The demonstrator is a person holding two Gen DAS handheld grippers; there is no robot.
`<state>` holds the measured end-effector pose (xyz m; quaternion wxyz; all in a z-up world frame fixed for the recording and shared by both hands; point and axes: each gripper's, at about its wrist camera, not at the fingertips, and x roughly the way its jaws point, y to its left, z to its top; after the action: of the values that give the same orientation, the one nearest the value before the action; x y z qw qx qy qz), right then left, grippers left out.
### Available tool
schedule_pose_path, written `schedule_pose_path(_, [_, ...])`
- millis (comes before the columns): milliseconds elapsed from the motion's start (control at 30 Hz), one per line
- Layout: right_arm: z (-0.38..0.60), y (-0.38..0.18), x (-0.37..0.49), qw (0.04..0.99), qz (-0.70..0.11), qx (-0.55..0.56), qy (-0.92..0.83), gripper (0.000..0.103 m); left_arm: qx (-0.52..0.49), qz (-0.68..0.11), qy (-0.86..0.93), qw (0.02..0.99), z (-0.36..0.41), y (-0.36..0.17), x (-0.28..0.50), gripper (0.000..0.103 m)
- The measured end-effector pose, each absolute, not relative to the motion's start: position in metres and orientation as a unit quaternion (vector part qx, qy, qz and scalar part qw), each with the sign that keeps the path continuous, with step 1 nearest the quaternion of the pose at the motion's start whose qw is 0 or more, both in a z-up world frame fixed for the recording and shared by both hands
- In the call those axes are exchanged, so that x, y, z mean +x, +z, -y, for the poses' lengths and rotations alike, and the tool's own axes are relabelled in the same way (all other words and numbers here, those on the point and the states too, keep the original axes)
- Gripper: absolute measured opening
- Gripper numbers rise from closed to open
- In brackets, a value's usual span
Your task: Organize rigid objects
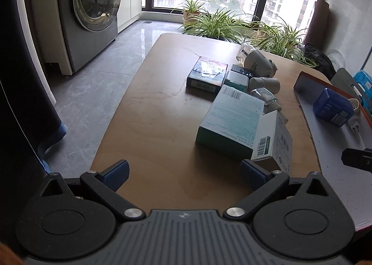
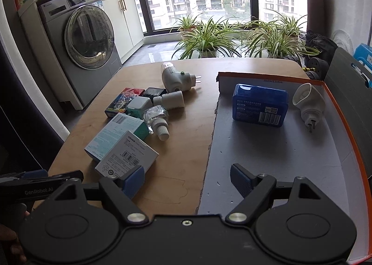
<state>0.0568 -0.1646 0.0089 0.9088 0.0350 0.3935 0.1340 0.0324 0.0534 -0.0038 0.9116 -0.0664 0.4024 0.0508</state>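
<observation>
Loose items lie on the wooden table (image 1: 151,125): a teal bandage box (image 1: 230,121), a white adapter box (image 1: 273,142), a dark picture box (image 1: 207,73), a small teal box (image 2: 138,106), a clear bottle (image 2: 156,117) and white plug-in devices (image 2: 175,78). An orange-rimmed flat box (image 2: 267,148) holds a blue box (image 2: 259,105) and a white plug (image 2: 308,100). My left gripper (image 1: 183,175) is open, its right pad close to the white adapter box. My right gripper (image 2: 188,180) hangs open over the flat box's left edge, empty.
A washing machine (image 2: 81,44) and cabinets stand left of the table. Potted plants (image 2: 209,35) line the window behind it. Dark gear and a blue stool (image 2: 362,56) sit at the far right. A dark curtain (image 1: 21,102) hangs at the left.
</observation>
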Motion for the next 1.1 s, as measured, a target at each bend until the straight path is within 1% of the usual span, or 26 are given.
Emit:
schedule_pose_path(100, [0.167, 0.01, 0.056, 0.91, -0.392, 0.033, 0.131, 0.095, -0.04, -0.392, 0.055, 0.918, -0.047, -0.006, 0.046, 0.103])
schedule_pose_path(267, [0.176, 0.01, 0.059, 0.912, -0.391, 0.041, 0.117, 0.095, -0.02, -0.397, 0.031, 0.917, -0.025, -0.013, 0.059, 0.103])
schedule_pose_path(400, [0.185, 0.008, 0.061, 0.912, -0.394, 0.043, 0.104, 0.095, 0.03, -0.378, -0.005, 0.925, 0.004, -0.015, 0.058, 0.103])
schedule_pose_path(633, [0.191, 0.001, 0.064, 0.907, -0.404, 0.055, 0.108, 0.095, 0.032, -0.389, 0.02, 0.921, -0.012, -0.02, 0.089, 0.103])
schedule_pose_path(733, [0.184, -0.001, 0.065, 0.904, -0.408, 0.05, 0.122, 0.095, 0.048, -0.397, 0.01, 0.916, -0.013, -0.025, 0.102, 0.103])
schedule_pose_path(867, [0.173, -0.006, 0.068, 0.897, -0.414, 0.037, 0.148, 0.095, 0.039, -0.412, -0.007, 0.911, -0.016, -0.034, 0.113, 0.102])
schedule_pose_path(900, [0.17, -0.007, 0.068, 0.896, -0.416, 0.033, 0.154, 0.095, 0.032, -0.409, -0.012, 0.912, -0.017, -0.034, 0.113, 0.1])
schedule_pose_path(933, [0.168, -0.008, 0.069, 0.894, -0.418, 0.028, 0.161, 0.095, 0.025, -0.407, -0.016, 0.913, -0.019, -0.033, 0.113, 0.095])
schedule_pose_path(1000, [0.163, -0.01, 0.072, 0.89, -0.42, 0.018, 0.176, 0.095, 0.025, -0.397, -0.02, 0.917, -0.018, -0.03, 0.11, 0.082])
schedule_pose_path(1033, [0.16, -0.012, 0.075, 0.888, -0.422, 0.012, 0.184, 0.095, 0.026, -0.393, -0.022, 0.919, -0.018, -0.029, 0.109, 0.072])
schedule_pose_path(1100, [0.155, -0.016, 0.081, 0.881, -0.43, 0.002, 0.199, 0.095, 0.015, -0.394, -0.027, 0.918, -0.021, -0.027, 0.106, 0.072])
